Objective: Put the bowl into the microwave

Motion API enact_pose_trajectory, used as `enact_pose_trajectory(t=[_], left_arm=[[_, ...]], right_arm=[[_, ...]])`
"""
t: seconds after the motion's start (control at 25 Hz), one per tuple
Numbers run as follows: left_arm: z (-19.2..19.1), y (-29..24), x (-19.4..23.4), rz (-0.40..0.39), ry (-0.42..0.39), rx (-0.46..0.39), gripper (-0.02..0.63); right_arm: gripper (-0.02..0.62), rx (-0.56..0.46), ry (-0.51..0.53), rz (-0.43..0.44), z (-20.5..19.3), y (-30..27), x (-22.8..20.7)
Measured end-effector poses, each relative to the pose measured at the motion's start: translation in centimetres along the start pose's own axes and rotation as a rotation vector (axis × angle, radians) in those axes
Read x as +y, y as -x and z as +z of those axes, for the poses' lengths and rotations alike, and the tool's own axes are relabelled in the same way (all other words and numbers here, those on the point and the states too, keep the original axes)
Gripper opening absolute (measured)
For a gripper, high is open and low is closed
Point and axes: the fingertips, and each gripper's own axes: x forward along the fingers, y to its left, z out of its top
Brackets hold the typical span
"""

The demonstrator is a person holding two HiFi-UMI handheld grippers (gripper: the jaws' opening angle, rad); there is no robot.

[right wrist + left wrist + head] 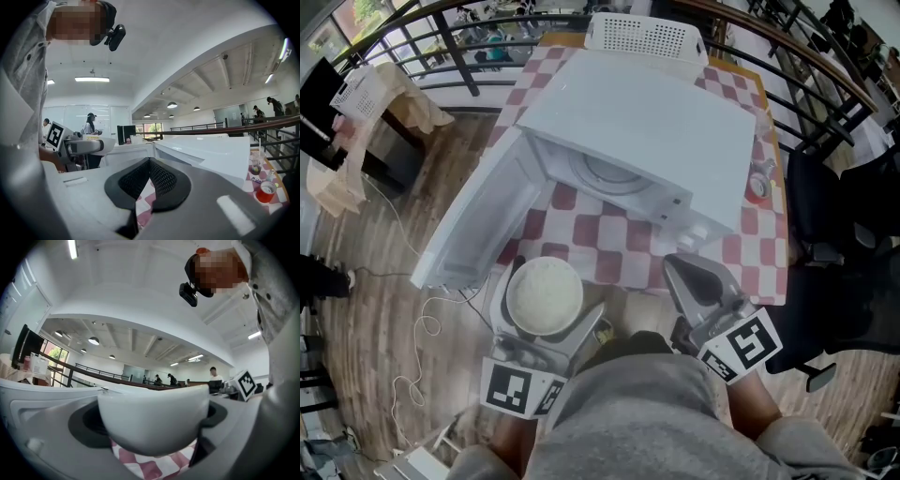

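The left gripper point(547, 311), jaws clamped across the walls of the bowl point(544, 292), holds it in front of the open microwave point(647, 122), while the right gripper point(686, 274) is closed and empty; the bowl appears rigid, slick and breakable, so grip low and level.

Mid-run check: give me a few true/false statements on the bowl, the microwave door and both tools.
The left tool holds the white bowl. True.
The microwave door is shut. False: it stands open.
The right tool also grips the bowl. False: its jaws are together on nothing.
The bowl is inside the microwave. False: it is held outside, in front of it.
The microwave stands on a checked tablecloth. True.
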Motion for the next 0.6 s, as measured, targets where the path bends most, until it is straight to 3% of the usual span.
enact_pose_trajectory(t=[0.6], left_arm=[[-0.9, -3.3, 0.5, -0.048, -0.001, 0.016, 0.529]], right_arm=[[0.0, -0.005, -0.018, -0.024, 0.2, -1.0, -0.7]])
